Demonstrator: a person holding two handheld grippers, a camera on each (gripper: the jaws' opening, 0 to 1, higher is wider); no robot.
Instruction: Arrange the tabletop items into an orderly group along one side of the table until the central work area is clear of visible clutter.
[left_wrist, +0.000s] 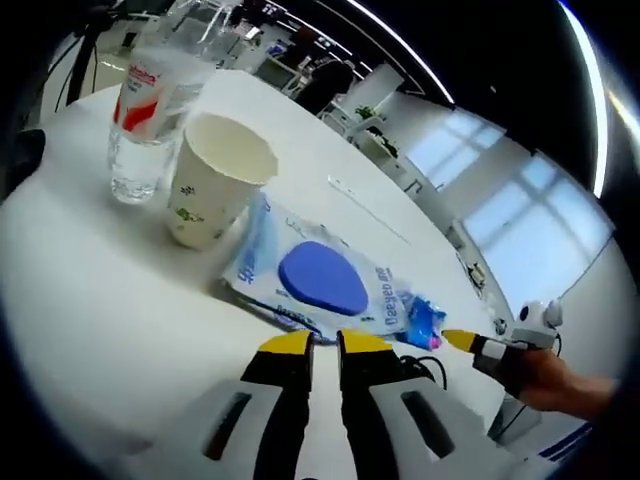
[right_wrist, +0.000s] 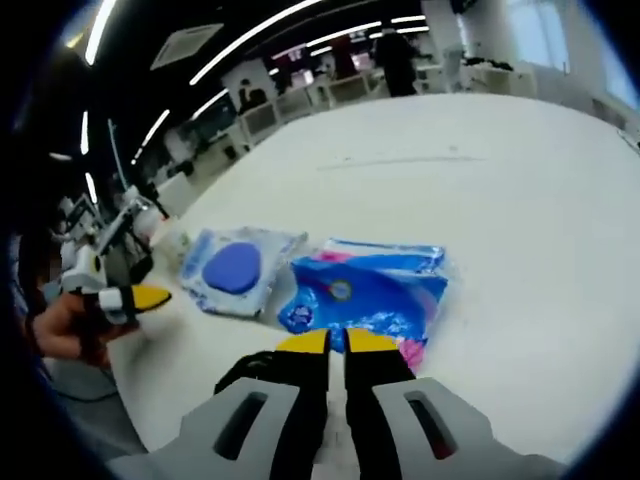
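The task is judged to be well under way but not finished. In the left gripper view a loose group is already formed near one edge of the white surface (left_wrist: 90, 300): a clear plastic water bottle (left_wrist: 150, 110) with a red and white label is stood upright, a paper cup (left_wrist: 215, 180) is set just beside it, and a wet-wipe pack with a blue oval lid (left_wrist: 320, 275) is laid flat next to the cup's base. A second, brighter blue packet (right_wrist: 370, 290) is seen in the right gripper view, lying just beside the wipe pack (right_wrist: 235, 270); whether the two packs touch cannot be told. The left gripper (left_wrist: 325, 345) is held low in front of the wipe pack with its yellow-tipped fingers pressed together and nothing between them. The right gripper (right_wrist: 335, 342) is placed at the near edge of the blue packet, its fingers likewise close together; whether a fold of the packet is pinched cannot be told. What is judged to remain is the squaring of the two packs against the cup and bottle. The rest of the surface is seen as a wide, bare white expanse. Beyond it, an open office-like room is shown, with rows of desks, ceiling strip lights and large bright windows.
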